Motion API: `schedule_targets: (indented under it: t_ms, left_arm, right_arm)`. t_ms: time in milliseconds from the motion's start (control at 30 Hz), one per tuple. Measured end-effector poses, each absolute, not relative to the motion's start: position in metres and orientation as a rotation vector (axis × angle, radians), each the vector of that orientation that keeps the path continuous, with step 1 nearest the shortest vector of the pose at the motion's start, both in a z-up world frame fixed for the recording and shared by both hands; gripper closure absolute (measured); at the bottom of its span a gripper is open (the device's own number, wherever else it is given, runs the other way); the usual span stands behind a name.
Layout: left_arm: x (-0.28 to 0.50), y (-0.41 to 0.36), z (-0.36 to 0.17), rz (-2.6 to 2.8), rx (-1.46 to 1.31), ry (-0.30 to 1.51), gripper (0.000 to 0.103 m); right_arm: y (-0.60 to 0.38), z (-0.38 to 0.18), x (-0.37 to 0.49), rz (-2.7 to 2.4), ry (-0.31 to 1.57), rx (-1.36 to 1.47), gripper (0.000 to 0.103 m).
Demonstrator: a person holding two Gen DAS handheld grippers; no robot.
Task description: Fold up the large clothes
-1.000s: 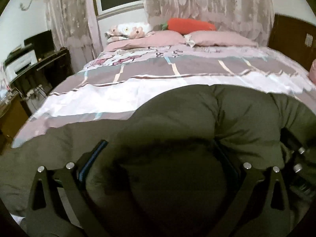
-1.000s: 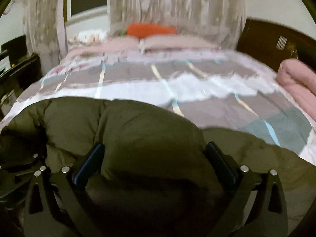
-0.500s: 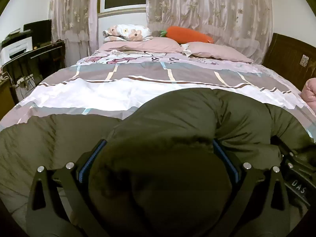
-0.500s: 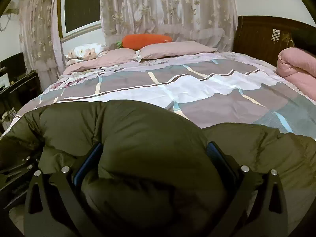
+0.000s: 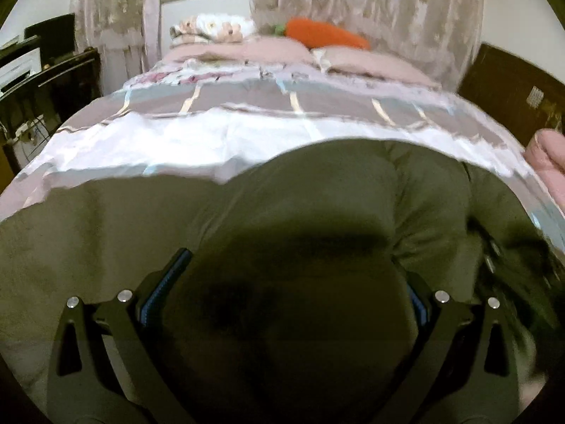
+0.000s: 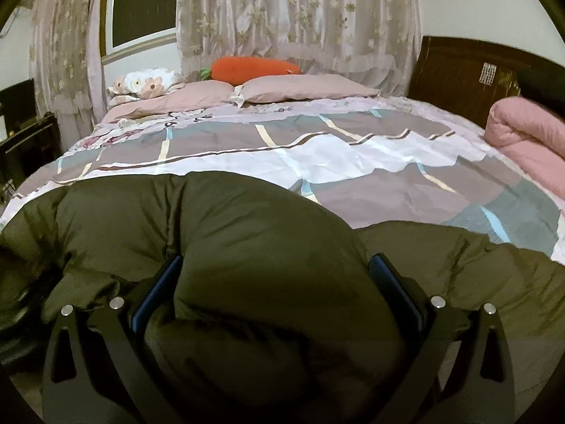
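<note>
Left gripper [image 5: 293, 275] and right gripper [image 6: 275, 275] each clamped around a thick bunched fold of the olive padded jacket [image 6: 247, 219], spread across the near end of the bed [image 6: 317, 155].

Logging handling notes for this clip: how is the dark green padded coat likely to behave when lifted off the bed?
The coat bulges in thick puffy folds between the jaws of both the left gripper and right gripper, so it probably squashes and springs back. It drapes loosely over the bed, so unheld parts would likely sag. Its smooth-looking shell may slip.
</note>
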State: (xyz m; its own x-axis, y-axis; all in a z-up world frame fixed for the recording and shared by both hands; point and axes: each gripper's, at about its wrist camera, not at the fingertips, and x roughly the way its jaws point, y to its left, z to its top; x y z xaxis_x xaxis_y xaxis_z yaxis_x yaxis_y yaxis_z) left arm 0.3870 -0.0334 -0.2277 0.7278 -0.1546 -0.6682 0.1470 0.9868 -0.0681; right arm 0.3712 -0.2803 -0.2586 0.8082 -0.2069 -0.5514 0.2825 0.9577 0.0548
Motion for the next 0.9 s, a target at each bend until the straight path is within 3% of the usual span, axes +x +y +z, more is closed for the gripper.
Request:
schedule_targets:
  t_ms: [233, 400, 567, 733, 900]
  left_arm:
    - [0.272, 0.117, -0.159, 0.034, -0.097, 0.569, 0.002]
    - [0.226, 0.267, -0.168, 0.299, -0.341, 0.612, 0.002]
    - [0.181, 0.389, -0.210, 0.470, -0.681, 0.619, 0.002]
    - [0.179, 0.447, -0.259, 0.567, -0.911, 0.618, 0.002]
    - [0.248, 0.442, -0.252, 0.585, -0.713, 0.702, 0.002]
  right_arm:
    - [-0.285, -0.261, 0.372, -0.256, 0.578, 0.162, 0.001]
    - [-0.285, -0.261, 0.372, -0.254, 0.579, 0.163, 0.001]
    - [-0.284, -0.261, 0.372, -0.251, 0.576, 0.167, 0.001]
    - [-0.285, -0.261, 0.372, -0.248, 0.576, 0.169, 0.001]
    - [-0.285, -0.261, 0.372, -0.249, 0.575, 0.168, 0.001]
